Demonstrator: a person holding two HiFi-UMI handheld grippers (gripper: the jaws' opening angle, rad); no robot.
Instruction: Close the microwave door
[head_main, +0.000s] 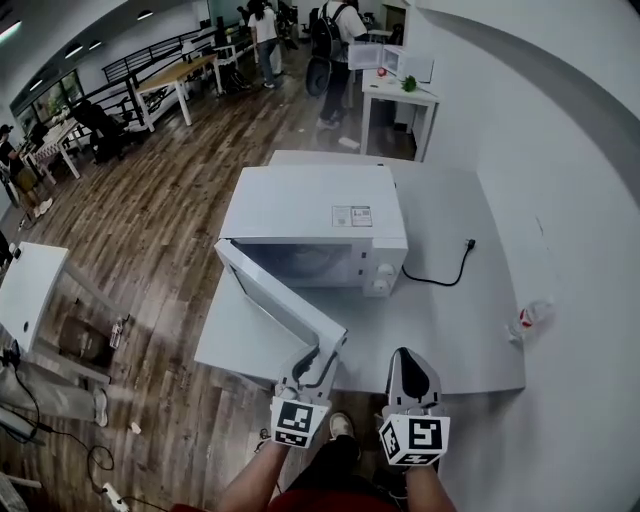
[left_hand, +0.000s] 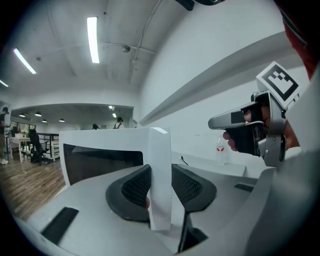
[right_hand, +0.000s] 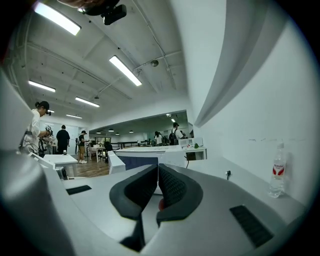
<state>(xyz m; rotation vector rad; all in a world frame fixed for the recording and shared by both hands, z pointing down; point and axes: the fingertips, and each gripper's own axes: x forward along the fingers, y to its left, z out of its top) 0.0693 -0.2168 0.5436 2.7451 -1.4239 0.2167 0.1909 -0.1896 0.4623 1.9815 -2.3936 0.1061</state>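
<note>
The microwave (head_main: 315, 215) is sitting on the white surface (head_main: 450, 290) with its front facing the person, and its door (head_main: 280, 295) is standing swung wide out on its left-hand hinge, so the free edge is reaching toward the near rim of the surface. The left gripper (head_main: 322, 352) is pinching that free edge, one ribbed pad lying on each face of the panel. Holding the edge farthest from the hinge is probably giving the most leverage, and gripping both faces is letting the person steer the panel rather than merely shove it. The right gripper (head_main: 412, 368) is hovering just beside it over the near rim with its jaws pressed together and nothing between them, seemingly keeping clear of the door's arc. The door is looking far from latched, so most of the swing is remaining. A power cord (head_main: 440, 275) and a small bottle (head_main: 528, 318) are lying well off to the right, out of the door's path.
</note>
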